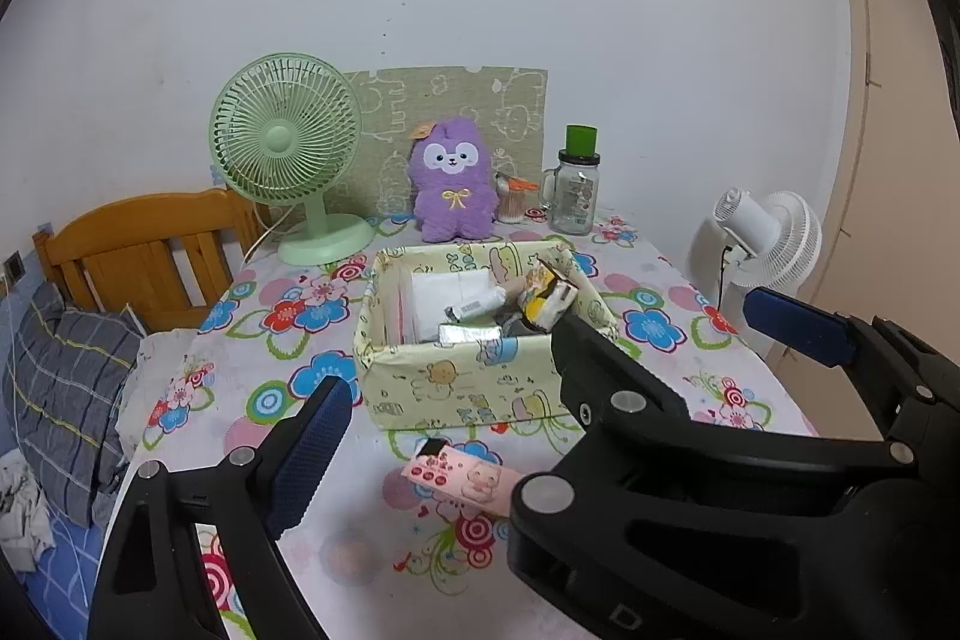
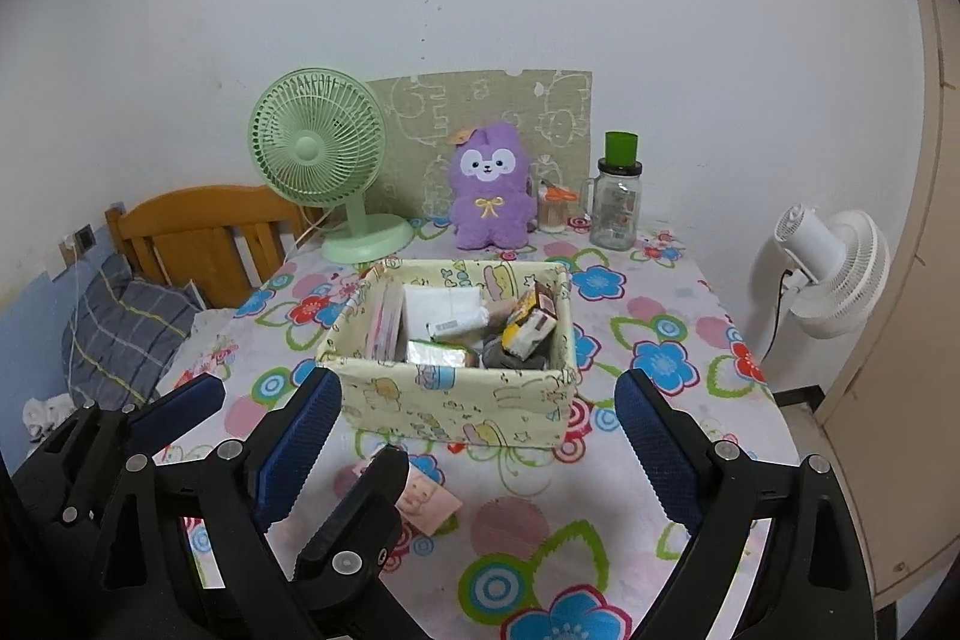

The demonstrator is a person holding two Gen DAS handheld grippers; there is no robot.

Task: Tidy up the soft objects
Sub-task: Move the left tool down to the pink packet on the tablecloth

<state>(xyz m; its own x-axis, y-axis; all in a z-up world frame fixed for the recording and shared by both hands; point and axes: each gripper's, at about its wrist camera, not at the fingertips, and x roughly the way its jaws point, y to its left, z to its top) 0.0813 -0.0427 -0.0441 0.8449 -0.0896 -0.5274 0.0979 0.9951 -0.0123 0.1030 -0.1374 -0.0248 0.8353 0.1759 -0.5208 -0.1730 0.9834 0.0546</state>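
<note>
A purple plush toy [image 1: 453, 187] [image 2: 489, 187] stands upright at the back of the flowered table. In front of it sits a pale yellow fabric box [image 1: 456, 388] [image 2: 450, 403] holding white folded items, a tube, a foil pack and a yellow packet. A pink soft packet [image 1: 474, 478] [image 2: 429, 505] lies flat on the cloth just before the box. My left gripper [image 1: 480, 394] is open and empty, short of the box; the other gripper hides its right finger. My right gripper [image 2: 477, 382] is also open with nothing between its pads, close beside the left one, their inner fingers overlapping.
A green desk fan [image 1: 288, 148] stands back left, and a glass jar with a green lid [image 1: 573, 196] and a swab pot [image 1: 513, 202] back right. A white fan [image 2: 834, 268] stands off the table's right edge. A wooden headboard [image 1: 150, 250] and grey pillow [image 1: 66, 388] lie left.
</note>
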